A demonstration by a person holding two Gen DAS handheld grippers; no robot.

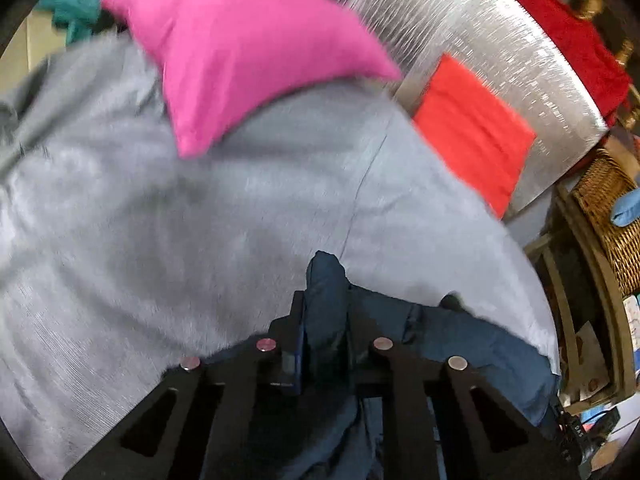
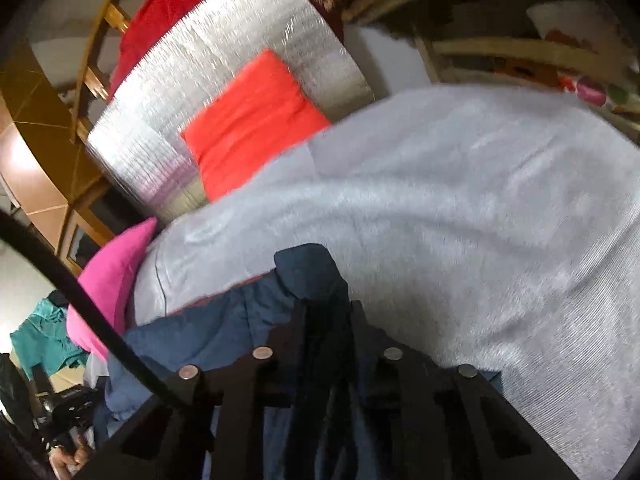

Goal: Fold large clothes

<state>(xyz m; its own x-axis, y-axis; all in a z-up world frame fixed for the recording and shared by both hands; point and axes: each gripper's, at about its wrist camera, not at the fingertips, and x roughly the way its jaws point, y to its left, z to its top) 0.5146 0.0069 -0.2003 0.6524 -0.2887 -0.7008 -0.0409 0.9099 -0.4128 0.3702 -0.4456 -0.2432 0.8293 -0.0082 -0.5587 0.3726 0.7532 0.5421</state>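
Folding barely begun: left gripper (image 1: 325,320) and right gripper (image 2: 326,304) fingers each pinch unfolded navy garment (image 1: 460,344) bunched just behind them, grey bed (image 1: 160,240) ahead.

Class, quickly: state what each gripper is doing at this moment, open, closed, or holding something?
Left gripper: shut on the dark blue fabric garment.
Right gripper: shut on the same dark blue fabric garment.

Motion blur smears both views. The navy garment (image 1: 460,344) runs off the bottom edge in each, its shape untellable. The pink pillow (image 1: 240,60) hides part of the grey bedcover (image 1: 120,220). The left tongs' (image 1: 326,320) fingertips are buried in cloth.
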